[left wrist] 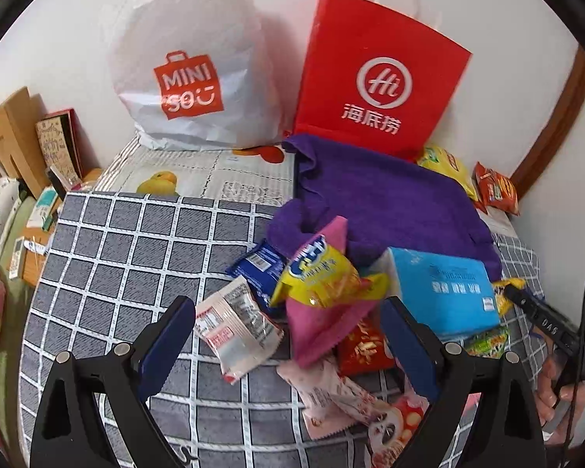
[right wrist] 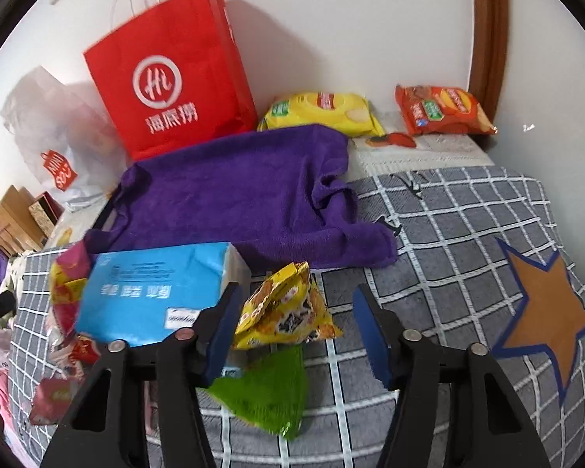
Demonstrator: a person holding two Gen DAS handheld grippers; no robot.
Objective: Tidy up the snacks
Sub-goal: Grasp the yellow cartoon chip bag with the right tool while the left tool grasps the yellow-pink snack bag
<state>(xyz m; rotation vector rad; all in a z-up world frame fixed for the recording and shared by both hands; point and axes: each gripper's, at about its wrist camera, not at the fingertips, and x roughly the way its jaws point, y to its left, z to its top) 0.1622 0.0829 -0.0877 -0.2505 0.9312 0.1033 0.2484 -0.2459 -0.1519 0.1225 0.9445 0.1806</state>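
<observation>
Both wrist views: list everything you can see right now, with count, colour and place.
snack packets: about a dozen, mixed colours, heaped mid-table
blue box: one, atop the heap
yellow chip bag: one, by back wall
orange chip bag: one, back right corner
purple towel: one, spread behind heap
red paper bag: one, upright against wall
white plastic bag: one, left of red bag
checked cloth: one, grey-white, covering table
left gripper: open, over heap
right gripper: open, yellow packet between fingers

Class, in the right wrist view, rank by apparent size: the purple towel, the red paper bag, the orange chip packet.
1. purple towel
2. red paper bag
3. orange chip packet
Towel and bag are close; the towel lies nearer the camera.
</observation>
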